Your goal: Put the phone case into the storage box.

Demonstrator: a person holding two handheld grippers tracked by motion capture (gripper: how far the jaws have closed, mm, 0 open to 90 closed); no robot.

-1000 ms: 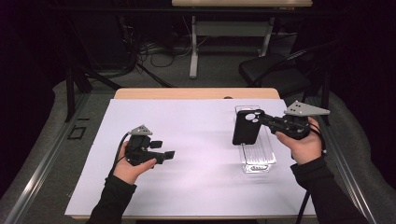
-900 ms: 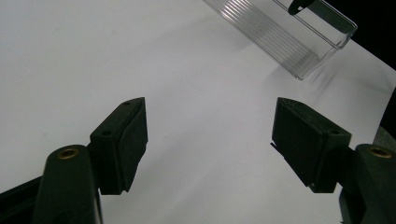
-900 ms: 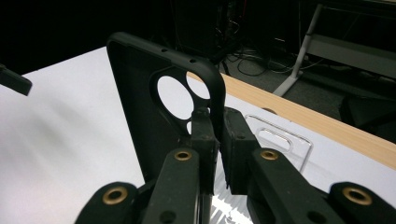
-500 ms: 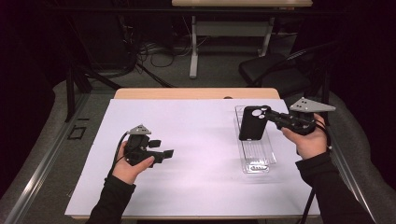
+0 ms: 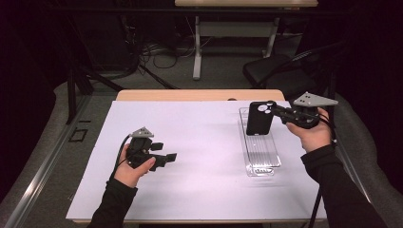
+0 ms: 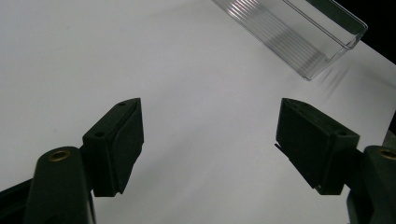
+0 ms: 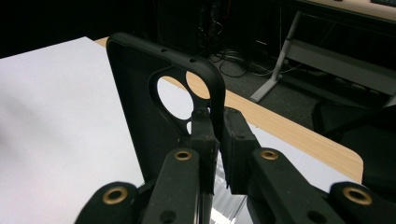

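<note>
On the bench (image 5: pixel 190 190), covered with a white sheet, I count 1 clear plastic tray (image 5: pixel 260 152), 1 black phone case (image 5: pixel 259 118) and 2 hand-held grippers. The right gripper (image 5: pixel 275 110) has its jaws closed tight on the edge of the phone case, at the end with the round camera cut-out; in the right gripper view 1 jaw sits inside the case (image 7: pixel 163 112) and the other outside its rim, nipping the thin wall between them. The case hangs upright from that grip, lifted clear of the bench, above the far end of the tray. The tray lies lengthwise on the right half of the sheet, ribbed along its floor, with nothing lying in it. The left gripper (image 5: pixel 172 156) rests low over the left half of the sheet, well apart from the tray, pointing across toward it. Its jaws have just been opening and stand wide, with bare white sheet between them and nothing touched; the near corner of the tray (image 6: pixel 299 32) shows beyond them.
</note>
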